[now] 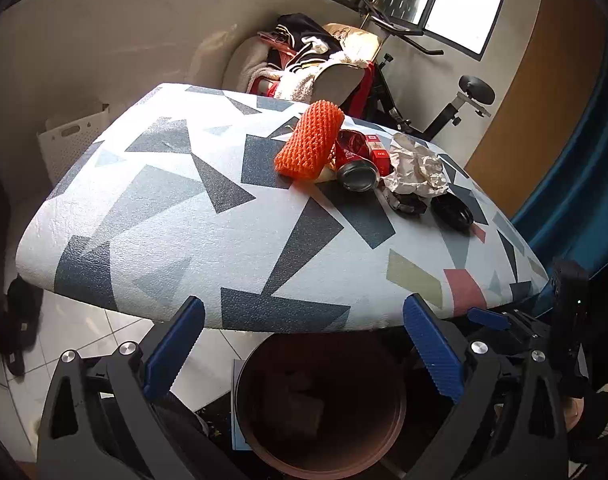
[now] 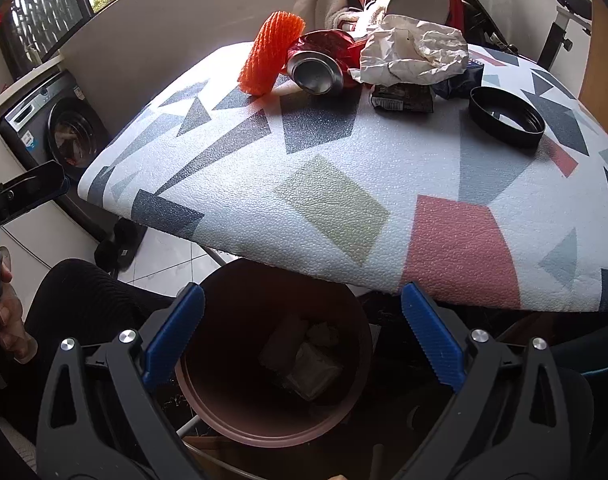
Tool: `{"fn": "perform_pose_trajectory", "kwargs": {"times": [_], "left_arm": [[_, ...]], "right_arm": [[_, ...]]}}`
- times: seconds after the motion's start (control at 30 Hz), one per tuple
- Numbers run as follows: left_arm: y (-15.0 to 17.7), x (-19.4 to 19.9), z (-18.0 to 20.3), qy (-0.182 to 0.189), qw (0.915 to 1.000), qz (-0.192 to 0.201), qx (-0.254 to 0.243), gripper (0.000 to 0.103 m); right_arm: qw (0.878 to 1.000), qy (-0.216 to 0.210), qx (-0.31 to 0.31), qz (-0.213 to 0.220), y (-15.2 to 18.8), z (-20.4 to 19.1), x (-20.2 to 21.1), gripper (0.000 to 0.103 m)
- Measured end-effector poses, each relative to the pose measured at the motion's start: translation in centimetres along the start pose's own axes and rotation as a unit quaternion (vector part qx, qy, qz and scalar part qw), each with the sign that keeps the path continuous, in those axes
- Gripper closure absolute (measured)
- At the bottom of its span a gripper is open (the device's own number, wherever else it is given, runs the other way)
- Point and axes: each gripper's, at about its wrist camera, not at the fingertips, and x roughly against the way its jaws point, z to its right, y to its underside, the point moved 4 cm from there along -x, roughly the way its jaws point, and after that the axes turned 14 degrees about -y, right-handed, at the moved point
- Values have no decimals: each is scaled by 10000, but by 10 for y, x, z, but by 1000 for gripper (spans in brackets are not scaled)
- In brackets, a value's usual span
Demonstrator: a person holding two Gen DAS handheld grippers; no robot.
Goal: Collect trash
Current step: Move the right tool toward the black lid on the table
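Trash lies at the far side of the patterned table point(image 1: 207, 216) point(image 2: 344, 184): an orange foam net point(image 1: 308, 141) point(image 2: 273, 53), a crushed red cola can point(image 1: 354, 162) point(image 2: 318, 66), crumpled paper point(image 1: 416, 166) point(image 2: 414, 54), a dark wrapper point(image 1: 408, 203) point(image 2: 404, 98) and a black lid point(image 1: 452, 213) point(image 2: 506, 116). A brown bin point(image 1: 322, 400) point(image 2: 271, 352) stands below the table's near edge, with some trash in it. My left gripper point(image 1: 304, 344) and right gripper point(image 2: 301, 332) are both open and empty, above the bin.
A washing machine point(image 2: 59, 136) stands at the left. A chair piled with clothes point(image 1: 304, 60) and an exercise bike point(image 1: 444, 92) stand behind the table. A white basket point(image 1: 69, 140) sits on the floor at the left. My knee point(image 2: 87, 300) is beside the bin.
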Motion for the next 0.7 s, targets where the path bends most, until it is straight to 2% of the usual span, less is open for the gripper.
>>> {"fn": "perform_pose_trajectory", "kwargs": {"times": [0.2, 0.33, 0.5, 0.7], "left_arm": [[-5, 2, -5, -451, 9989, 119, 89, 6], [-10, 3, -11, -795, 9965, 170, 191, 6], [-17, 4, -17, -926, 9949, 327, 209, 6], [-22, -4, -26, -828, 9957, 264, 310, 6]], "right_arm": [[9991, 176, -340, 154, -7, 14, 9, 6], [9962, 241, -603, 584, -11, 29, 22, 6], [9940, 195, -698, 815, -19, 41, 31, 6], [9902, 754, -413, 1103, -46, 69, 49, 6]]}}
